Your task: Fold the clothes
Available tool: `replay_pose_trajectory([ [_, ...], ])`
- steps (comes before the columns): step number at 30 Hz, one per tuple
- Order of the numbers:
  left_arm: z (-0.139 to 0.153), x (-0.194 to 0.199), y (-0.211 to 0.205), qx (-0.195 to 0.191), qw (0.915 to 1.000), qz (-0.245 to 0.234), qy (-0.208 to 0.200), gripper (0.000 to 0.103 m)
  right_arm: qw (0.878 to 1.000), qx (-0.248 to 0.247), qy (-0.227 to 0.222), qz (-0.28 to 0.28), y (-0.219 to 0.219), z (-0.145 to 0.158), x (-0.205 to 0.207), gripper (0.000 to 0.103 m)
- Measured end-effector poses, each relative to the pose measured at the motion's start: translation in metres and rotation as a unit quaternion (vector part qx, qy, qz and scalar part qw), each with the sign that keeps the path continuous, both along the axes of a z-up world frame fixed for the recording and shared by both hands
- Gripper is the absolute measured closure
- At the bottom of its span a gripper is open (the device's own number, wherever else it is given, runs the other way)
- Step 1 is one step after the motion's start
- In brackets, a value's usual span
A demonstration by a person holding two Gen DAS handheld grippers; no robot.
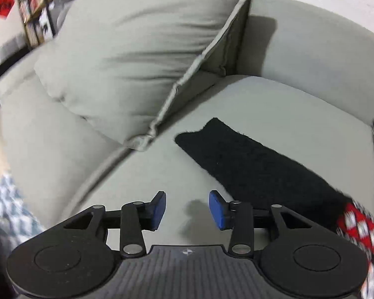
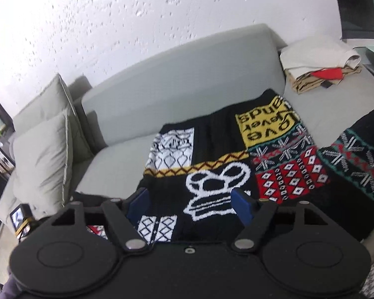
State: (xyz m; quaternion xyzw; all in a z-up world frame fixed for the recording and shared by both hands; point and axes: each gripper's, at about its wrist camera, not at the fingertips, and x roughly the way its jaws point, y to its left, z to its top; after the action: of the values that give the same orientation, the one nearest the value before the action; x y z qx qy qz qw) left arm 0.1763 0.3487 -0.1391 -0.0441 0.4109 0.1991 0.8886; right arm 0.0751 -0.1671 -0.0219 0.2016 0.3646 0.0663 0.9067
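A black patchwork sweater (image 2: 219,164) with white, yellow and red patterned panels lies spread on the grey sofa seat (image 2: 117,159). Its right sleeve (image 2: 354,164) hangs off to the right. My right gripper (image 2: 190,205) is open and empty, just above the sweater's near part. In the left wrist view the sweater's black sleeve (image 1: 256,164) lies flat across the seat, with a red and white patterned part (image 1: 359,226) at the right edge. My left gripper (image 1: 187,209) is open and empty over bare seat (image 1: 299,104), just left of the sleeve.
A large grey cushion (image 1: 137,64) leans on the sofa back to the left; it also shows in the right wrist view (image 2: 42,154). A pile of folded clothes (image 2: 319,64) sits on the sofa's far right end. A white wall (image 2: 162,12) rises behind.
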Motion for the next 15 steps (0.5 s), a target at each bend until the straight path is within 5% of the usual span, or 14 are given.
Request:
replay_pose_trajectory([
  [7,0.05,-0.075,-0.084,-0.037,0.9925,-0.113,-0.028,0.043,1.0,0.005,-0.026,-0.008,-0.038,0.018,-0.041,0.022],
  [9,0.042,-0.087,-0.114,-0.065,0.9881,-0.137,-0.028,0.044,1.0,0.014,-0.01,-0.017,-0.054,0.006,-0.047,0.021],
  [10,0.034,-0.089,-0.127,-0.075,0.9866,-0.143,-0.025,0.062,1.0,0.022,0.006,-0.018,-0.061,-0.006,-0.046,0.023],
  [11,0.024,-0.085,-0.138,-0.073,0.9873,-0.14,-0.015,0.096,0.999,0.03,0.023,-0.018,-0.069,-0.019,-0.044,0.041],
  [13,0.007,-0.075,-0.164,-0.061,0.9892,-0.133,0.003,0.103,0.996,0.033,0.075,-0.022,-0.078,-0.05,-0.035,0.079],
  [15,-0.004,-0.064,-0.186,-0.029,0.9909,-0.131,-0.002,0.103,0.995,0.012,0.096,-0.02,-0.078,-0.075,-0.028,0.085],
])
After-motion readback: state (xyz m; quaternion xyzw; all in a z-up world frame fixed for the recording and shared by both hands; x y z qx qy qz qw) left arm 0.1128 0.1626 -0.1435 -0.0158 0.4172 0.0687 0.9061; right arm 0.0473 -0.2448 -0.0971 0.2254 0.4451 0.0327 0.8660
